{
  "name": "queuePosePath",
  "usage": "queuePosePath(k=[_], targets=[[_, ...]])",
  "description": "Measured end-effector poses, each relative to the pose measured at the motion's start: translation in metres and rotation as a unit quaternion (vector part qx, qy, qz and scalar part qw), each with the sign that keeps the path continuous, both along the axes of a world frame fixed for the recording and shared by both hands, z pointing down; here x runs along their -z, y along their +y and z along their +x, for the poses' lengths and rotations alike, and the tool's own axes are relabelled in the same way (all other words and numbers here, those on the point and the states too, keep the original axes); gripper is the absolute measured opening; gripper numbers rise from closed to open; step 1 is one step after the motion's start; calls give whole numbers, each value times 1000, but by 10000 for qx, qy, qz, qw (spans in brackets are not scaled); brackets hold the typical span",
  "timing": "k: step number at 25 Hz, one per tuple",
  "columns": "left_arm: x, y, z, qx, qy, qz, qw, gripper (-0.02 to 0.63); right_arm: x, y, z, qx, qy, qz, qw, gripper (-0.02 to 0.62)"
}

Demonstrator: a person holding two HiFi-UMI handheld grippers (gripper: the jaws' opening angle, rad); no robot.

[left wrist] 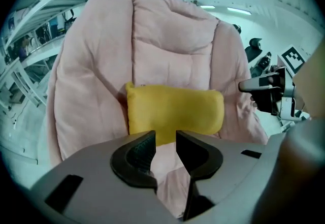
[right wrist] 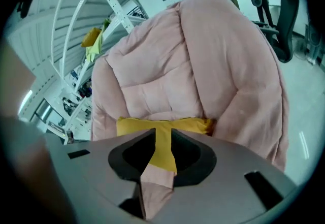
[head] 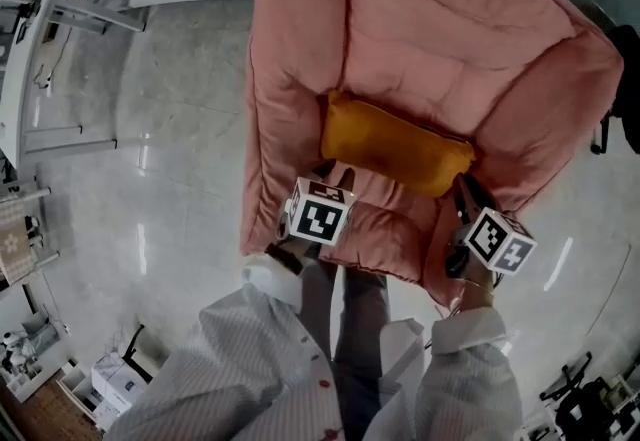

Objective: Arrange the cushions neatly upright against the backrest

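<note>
A mustard-yellow cushion [head: 395,144] [left wrist: 175,108] [right wrist: 162,125] stands on its long edge on the seat of a padded pink armchair [head: 420,19] [left wrist: 172,40] [right wrist: 203,65], leaning on the backrest. My left gripper [head: 335,174] [left wrist: 165,141] hovers just in front of the cushion's left half, jaws apart, with nothing between them. My right gripper [head: 465,184] [right wrist: 162,139] is off the cushion's right end by the armrest. Its jaws stand a narrow gap apart, and only cushion and seat fabric farther off show through it. It also shows at the right of the left gripper view [left wrist: 264,91].
The armchair sits on a glossy pale floor [head: 170,129]. White metal shelving [head: 60,9] runs along the left. A dark office chair [head: 620,109] [right wrist: 287,14] stands to the right of the armchair. Boxes [head: 115,379] lie at lower left.
</note>
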State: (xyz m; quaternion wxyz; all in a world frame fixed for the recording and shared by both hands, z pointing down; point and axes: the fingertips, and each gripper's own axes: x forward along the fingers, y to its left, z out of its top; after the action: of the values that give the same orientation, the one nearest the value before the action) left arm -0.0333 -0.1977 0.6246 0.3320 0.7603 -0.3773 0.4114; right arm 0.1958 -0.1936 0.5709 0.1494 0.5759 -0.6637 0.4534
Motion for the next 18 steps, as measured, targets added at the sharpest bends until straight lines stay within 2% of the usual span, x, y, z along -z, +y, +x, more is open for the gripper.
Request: queuePosePath(k=[4,10,15,18], targets=[[50,-2,18,-241,271,150,9992,127,47,3,-8,-280,-517,215,9980,54],[130,-1,41,-224,795,475,9955,127,129,13,-21,2,-780,734,9942,54],[215,-10,60,-341,1368,1017,9848,127,205,25,-44,342,-817,1320,9873,54],[260,3,66,-519,1741,1183,9762,126,255,43,-64,627,-791,1760,9792,54]])
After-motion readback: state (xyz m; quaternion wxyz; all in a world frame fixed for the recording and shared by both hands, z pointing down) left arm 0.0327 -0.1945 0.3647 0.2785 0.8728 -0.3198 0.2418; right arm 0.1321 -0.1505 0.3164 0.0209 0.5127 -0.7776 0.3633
